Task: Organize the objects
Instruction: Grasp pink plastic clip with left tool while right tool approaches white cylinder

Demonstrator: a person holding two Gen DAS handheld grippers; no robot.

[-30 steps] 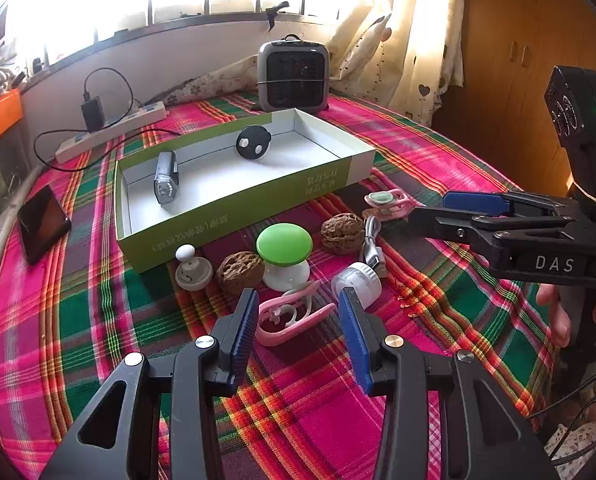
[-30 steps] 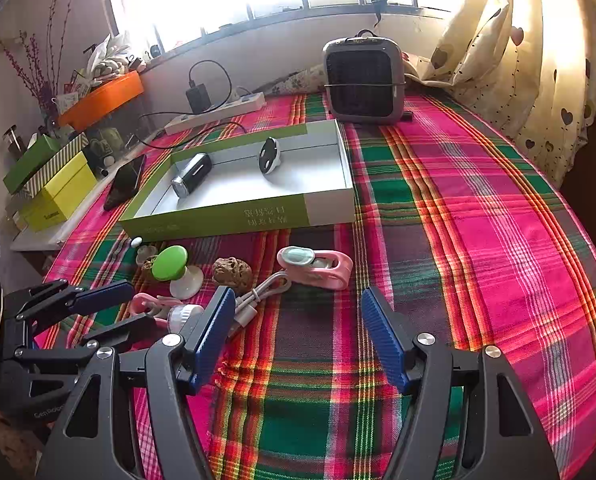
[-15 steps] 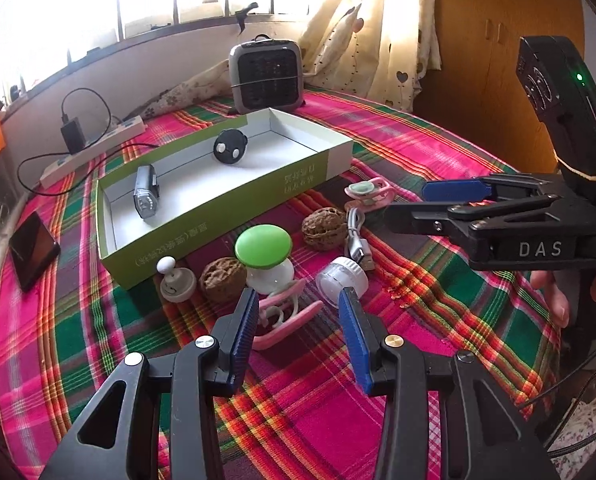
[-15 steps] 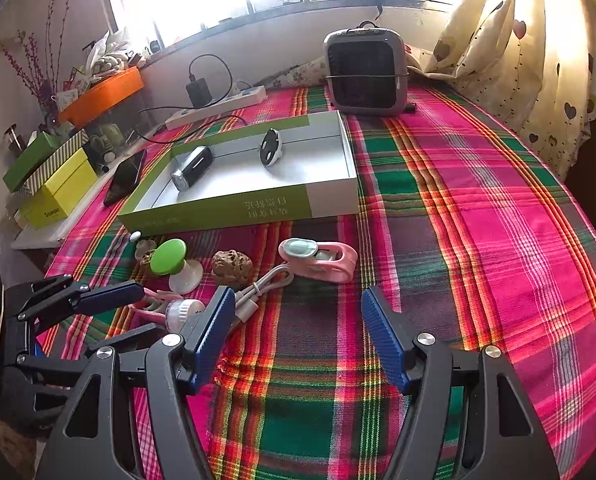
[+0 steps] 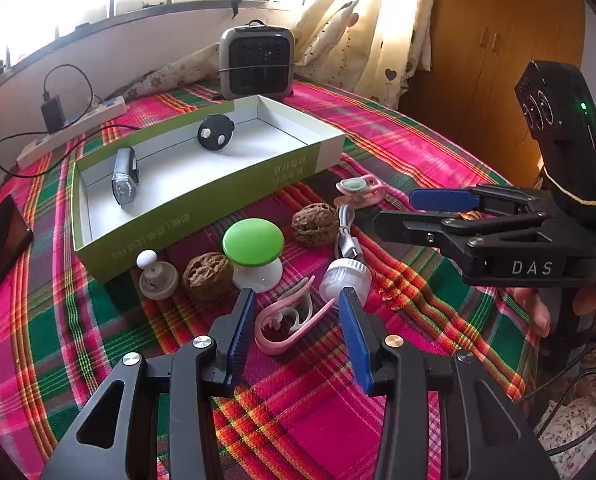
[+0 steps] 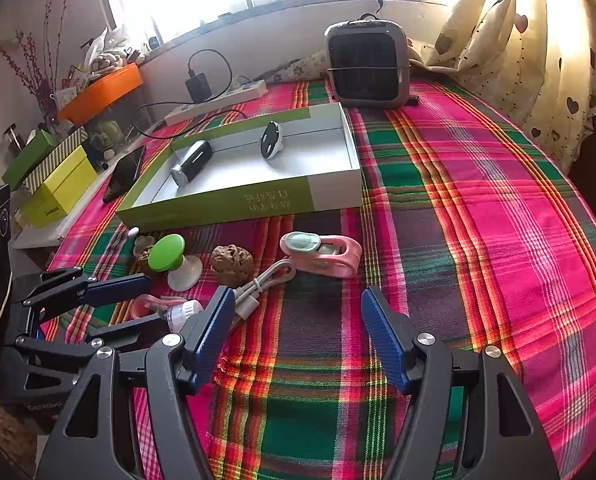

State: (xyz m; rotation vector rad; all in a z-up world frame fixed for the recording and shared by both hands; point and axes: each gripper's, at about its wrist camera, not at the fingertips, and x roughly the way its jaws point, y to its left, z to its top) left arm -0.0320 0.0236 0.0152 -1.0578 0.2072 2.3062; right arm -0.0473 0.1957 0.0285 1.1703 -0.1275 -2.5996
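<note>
Pink curved plastic clip (image 5: 288, 322) on the plaid-cloth table (image 5: 298, 412) is now lying between the spread, empty fingers of the left gripper (image 5: 298, 330), which is closing in; right gripper (image 6: 298, 336) is hovering open

**Around the edges of the plaid tabletop**

A pink, green and red plaid cloth (image 6: 477, 208) covers the tabletop. At its far edge a small grey heater (image 6: 367, 65) stands upright below the window. To its left lies a white power strip (image 5: 74, 130) with a black charger (image 5: 52, 113) plugged in. A dark phone (image 5: 6, 232) lies near the left edge. Beyond that edge sit an orange tray (image 6: 102, 92) and yellow-green boxes (image 6: 60, 192). Cream heart-print curtains (image 6: 537, 52) hang at right.
</note>
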